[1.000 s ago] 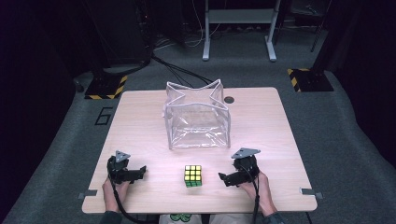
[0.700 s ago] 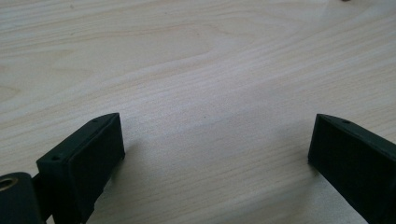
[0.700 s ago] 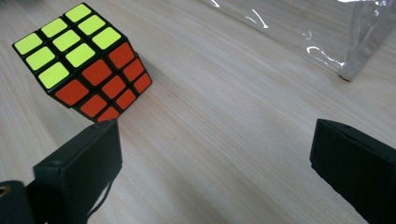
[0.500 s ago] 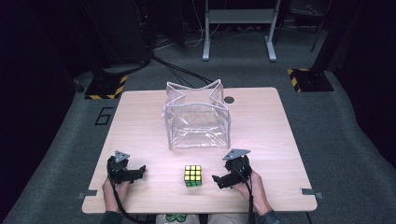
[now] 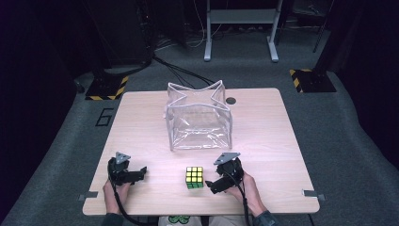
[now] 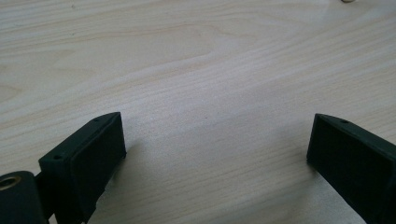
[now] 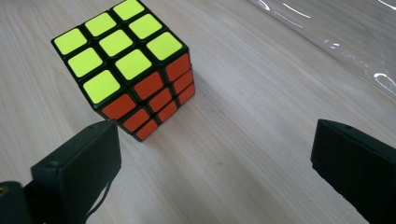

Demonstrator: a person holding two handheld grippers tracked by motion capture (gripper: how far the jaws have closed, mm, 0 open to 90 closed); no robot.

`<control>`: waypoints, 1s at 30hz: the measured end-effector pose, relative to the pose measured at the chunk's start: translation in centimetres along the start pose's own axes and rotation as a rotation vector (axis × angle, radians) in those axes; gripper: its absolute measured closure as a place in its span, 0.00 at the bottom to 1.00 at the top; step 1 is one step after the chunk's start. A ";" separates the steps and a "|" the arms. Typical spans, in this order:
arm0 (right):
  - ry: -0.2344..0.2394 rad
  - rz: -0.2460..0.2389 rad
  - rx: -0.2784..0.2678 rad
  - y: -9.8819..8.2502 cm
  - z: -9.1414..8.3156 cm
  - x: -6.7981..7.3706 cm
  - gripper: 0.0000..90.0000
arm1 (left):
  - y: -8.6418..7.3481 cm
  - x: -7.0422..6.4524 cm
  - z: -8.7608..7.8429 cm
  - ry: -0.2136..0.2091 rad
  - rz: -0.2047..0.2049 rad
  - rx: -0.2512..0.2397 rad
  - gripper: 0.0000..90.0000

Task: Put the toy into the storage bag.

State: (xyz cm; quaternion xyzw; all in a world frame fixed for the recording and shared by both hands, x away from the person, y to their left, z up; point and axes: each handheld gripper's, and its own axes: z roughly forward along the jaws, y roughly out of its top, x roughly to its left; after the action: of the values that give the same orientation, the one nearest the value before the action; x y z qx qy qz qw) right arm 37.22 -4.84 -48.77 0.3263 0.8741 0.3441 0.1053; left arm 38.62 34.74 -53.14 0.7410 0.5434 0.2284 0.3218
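Observation:
A Rubik's cube [image 5: 194,177] with a yellow top sits near the table's front edge; the right gripper view shows the cube [image 7: 126,65] with yellow on top and orange sides, just ahead of the left jaw. My right gripper [image 5: 212,184] stands open just right of the cube, not touching it, with bare wood between its jaws [image 7: 212,156]. My left gripper [image 5: 139,173] rests open at the front left, over bare table [image 6: 215,140]. A clear plastic bag [image 5: 198,117] with white edging stands open-topped in the middle of the table.
The wooden table [image 5: 263,141] has a round grommet [image 5: 230,100] behind the bag. Grey carpet surrounds it, with a metal stand [image 5: 240,28], cables [image 5: 179,70] and yellow-black striped bases [image 5: 107,87] beyond the far edge. The clear bag's wall [image 7: 345,42] lies right of the right gripper.
My right gripper has moved left and slightly forward toward the cube. The left gripper, the cube and the bag have stayed put.

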 end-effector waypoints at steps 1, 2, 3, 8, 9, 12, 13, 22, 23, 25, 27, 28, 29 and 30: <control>0.006 -0.010 0.004 0.1 0.1 0.2 0.01 | 0.0 0.0 0.0 0.000 0.000 0.000 0.05; 0.007 -0.012 0.009 0.1 0.2 0.3 0.01 | 0.0 0.0 0.0 0.000 0.000 0.000 0.05; 0.012 -0.018 0.010 0.2 0.3 0.4 0.01 | 0.0 0.0 0.0 0.000 0.000 0.000 0.05; 0.052 -0.025 0.006 0.7 0.8 0.9 0.01 | 0.0 0.0 0.0 0.000 0.000 0.000 0.05; 0.054 -0.022 0.007 0.8 0.9 1.1 0.00 | 0.0 0.0 0.0 0.000 0.000 0.000 0.05; 0.068 -0.047 0.004 1.3 1.3 1.5 0.00 | 0.0 0.0 0.0 0.000 0.000 0.001 0.05; 0.079 -0.058 0.011 1.4 1.5 1.7 0.00 | 0.0 0.0 0.0 0.000 0.001 0.001 0.05; 0.104 -0.099 0.036 2.4 2.8 2.2 0.00 | 0.0 0.0 0.0 0.000 0.000 -0.001 0.05; 0.107 -0.102 0.032 2.6 3.0 2.3 0.00 | 0.0 0.0 0.0 0.000 0.000 0.000 0.05; 0.110 -0.110 0.035 2.9 3.3 2.5 0.00 | 0.0 0.0 0.0 0.000 0.000 0.000 0.05; 0.115 -0.116 0.046 3.1 3.8 2.7 0.00 | 0.0 0.0 0.0 0.000 0.000 -0.001 0.05; 0.120 -0.127 0.054 3.1 4.0 2.8 0.00 | 0.0 0.0 0.0 -0.001 0.000 -0.001 0.05; 0.119 -0.131 0.058 3.2 4.2 2.9 0.00 | 0.0 0.0 0.0 -0.001 0.001 -0.001 0.05; 0.121 -0.134 0.059 3.2 4.4 2.9 0.00 | 0.0 0.0 0.0 -0.001 0.001 -0.001 0.05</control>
State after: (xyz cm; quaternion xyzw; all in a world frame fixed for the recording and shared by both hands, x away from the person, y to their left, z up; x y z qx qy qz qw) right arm 38.39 1.18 -49.80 0.2486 0.9086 0.3292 0.0656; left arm 38.60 34.72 -53.13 0.7413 0.5427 0.2282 0.3223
